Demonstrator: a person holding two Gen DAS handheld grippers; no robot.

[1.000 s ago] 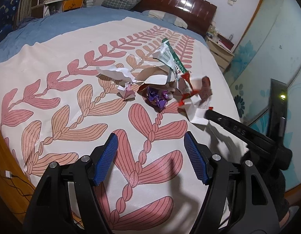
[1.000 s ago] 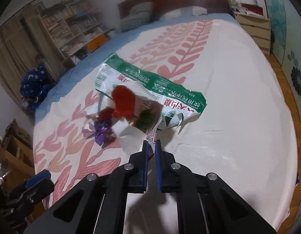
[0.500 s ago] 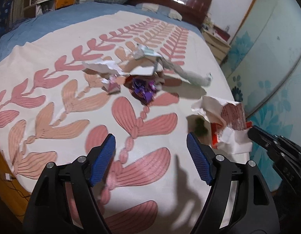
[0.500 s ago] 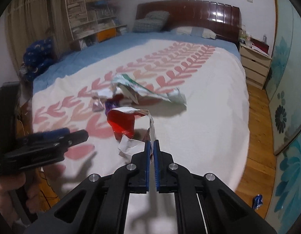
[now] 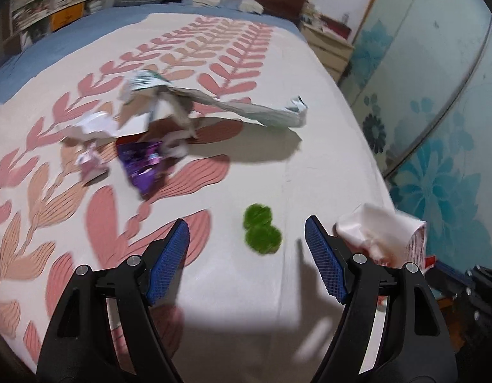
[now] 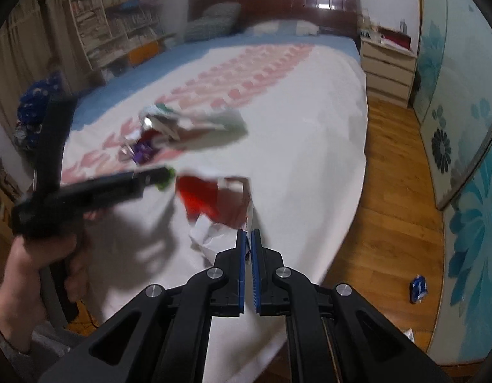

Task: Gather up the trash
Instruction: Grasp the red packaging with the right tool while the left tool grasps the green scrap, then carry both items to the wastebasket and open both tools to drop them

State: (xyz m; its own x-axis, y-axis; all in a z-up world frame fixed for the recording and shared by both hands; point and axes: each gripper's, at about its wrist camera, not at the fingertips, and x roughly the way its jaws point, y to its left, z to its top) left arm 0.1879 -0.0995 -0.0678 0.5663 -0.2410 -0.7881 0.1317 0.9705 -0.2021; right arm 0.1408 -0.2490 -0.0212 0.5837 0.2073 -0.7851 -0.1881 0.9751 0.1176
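a bed (image 5: 293,166) with a leaf-print cover fills the room, bare wooden floor (image 6: 389,191) along its right edge and a trash pile (image 5: 156,121) mid-cover. near that edge the right claw (image 6: 248,239) is pinched on a red-and-white wrapper (image 6: 214,198). the left claw (image 5: 246,255) hangs wide, nothing gripped, over a green clump (image 5: 261,229).

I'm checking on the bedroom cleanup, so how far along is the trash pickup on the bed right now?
Early on. Nothing visibly binned yet. In hand: the right gripper is shut on a red and white wrapper, lifted off the bedspread. The left gripper is open over a green clump. Left: the purple wrapper, green and white bag, white paper scraps, and a blue wrapper on the floor.
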